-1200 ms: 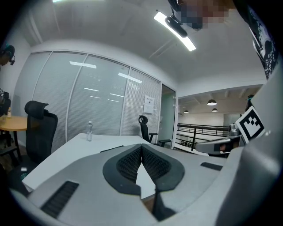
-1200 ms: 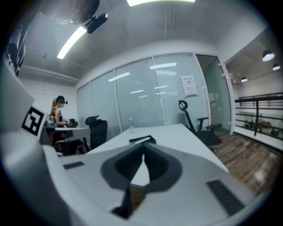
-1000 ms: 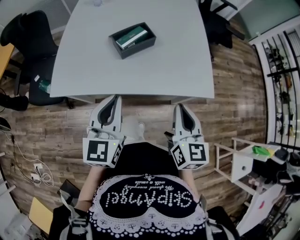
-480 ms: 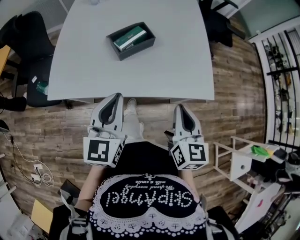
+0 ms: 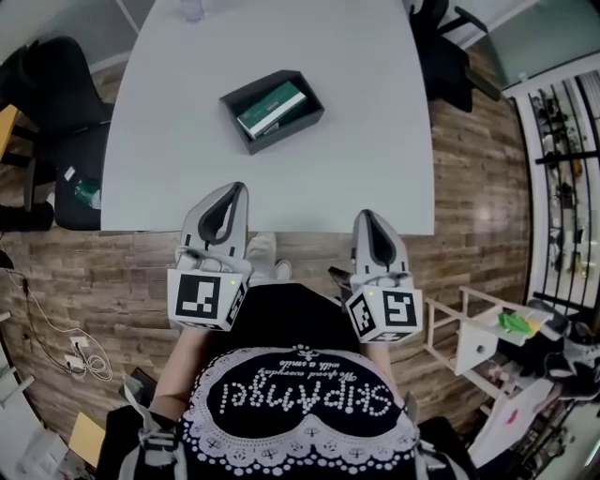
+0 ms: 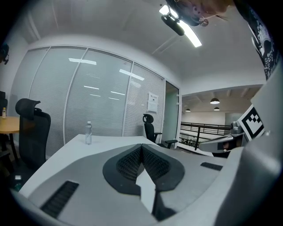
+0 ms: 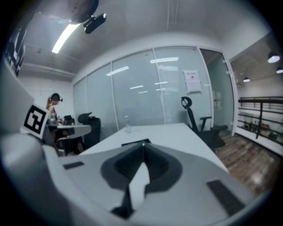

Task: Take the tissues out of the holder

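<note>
Both grippers sit low in the head view, side by side, tips just crossing the near edge of the white table (image 5: 375, 159). The left gripper (image 5: 234, 189) is left of centre, and its jaws are pressed together tip to tip with nothing between them. Its own view shows the dark ribbed pads meeting in a closed point. The right gripper (image 5: 365, 217) is right of centre and its jaws are closed on nothing too, the pads meeting along one line in the right gripper view.

The holder (image 5: 291, 127) is a dark open tray sitting at a slant in the upper middle of the frame, well apart from both grippers. The tissues (image 5: 272, 109) lie flat inside it as a green-and-white pack. In the right gripper view the holder shows only as a thin dark strip just above the closed tips.

At the top of the frame a clear bottle (image 5: 192, 7) stands at the far end of the table. A black office chair (image 5: 47, 80) is at upper left and a second chair (image 5: 448, 56) at upper right, both on the wooden floor (image 5: 469, 187). The person's dark top (image 5: 295, 319) with white lettering fills the bottom.
</note>
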Demonstrator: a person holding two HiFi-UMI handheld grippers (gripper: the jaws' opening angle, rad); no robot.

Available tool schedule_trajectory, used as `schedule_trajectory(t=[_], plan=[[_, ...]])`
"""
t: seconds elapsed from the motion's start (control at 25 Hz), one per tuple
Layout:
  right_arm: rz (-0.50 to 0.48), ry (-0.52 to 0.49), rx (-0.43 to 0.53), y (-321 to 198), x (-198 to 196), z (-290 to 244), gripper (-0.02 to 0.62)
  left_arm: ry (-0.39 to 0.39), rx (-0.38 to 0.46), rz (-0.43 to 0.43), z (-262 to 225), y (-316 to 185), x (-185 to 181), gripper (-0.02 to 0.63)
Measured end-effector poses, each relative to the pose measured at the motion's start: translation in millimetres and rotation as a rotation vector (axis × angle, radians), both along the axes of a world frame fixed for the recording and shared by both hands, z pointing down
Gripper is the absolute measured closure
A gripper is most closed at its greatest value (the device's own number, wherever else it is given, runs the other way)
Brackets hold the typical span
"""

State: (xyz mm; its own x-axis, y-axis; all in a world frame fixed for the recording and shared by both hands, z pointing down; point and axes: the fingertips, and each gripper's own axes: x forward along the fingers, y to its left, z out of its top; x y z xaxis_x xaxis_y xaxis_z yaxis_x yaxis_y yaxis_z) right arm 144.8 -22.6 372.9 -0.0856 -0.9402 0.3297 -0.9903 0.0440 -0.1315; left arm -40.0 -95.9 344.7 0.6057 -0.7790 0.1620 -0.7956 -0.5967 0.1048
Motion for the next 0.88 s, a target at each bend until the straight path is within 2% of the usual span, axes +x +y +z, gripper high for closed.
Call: schedule_trajectory(t=[0.36, 0.88], plan=[[0.044, 0.022, 0.001, -53, 5, -7, 0.56, 0.022, 0.009, 0.022, -6, -64, -3, 0.583], [0.065, 0.011, -0.023, -71, 10, 0, 0.56, 0.022, -0.025, -0.008, 8, -86, -9, 0.583]])
